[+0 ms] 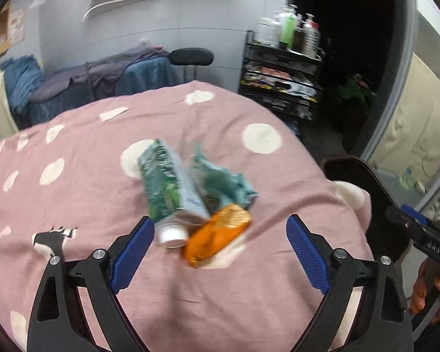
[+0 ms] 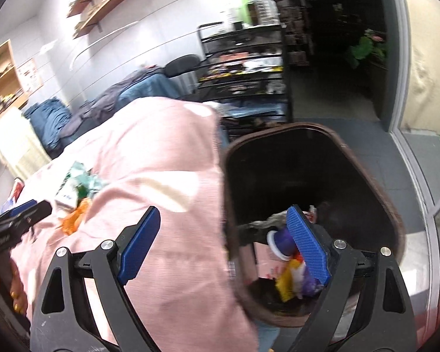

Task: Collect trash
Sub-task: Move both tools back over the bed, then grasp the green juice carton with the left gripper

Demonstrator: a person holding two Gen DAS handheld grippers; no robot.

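A small heap of trash lies on the pink dotted cover: a green-and-white tube with a white cap, a crumpled teal wrapper and an orange wrapper. My left gripper is open just above the heap, with the tube cap and orange wrapper between its blue pads. My right gripper is open and empty over the edge of the cover and the brown bin. The bin holds a purple cup and a yellow wrapper. The heap shows far left in the right wrist view.
The bin rim stands right of the cover. A black wire rack with bottles stands behind, beside a dark doorway. Blue and grey cloths lie at the back left. A glass door is at the right.
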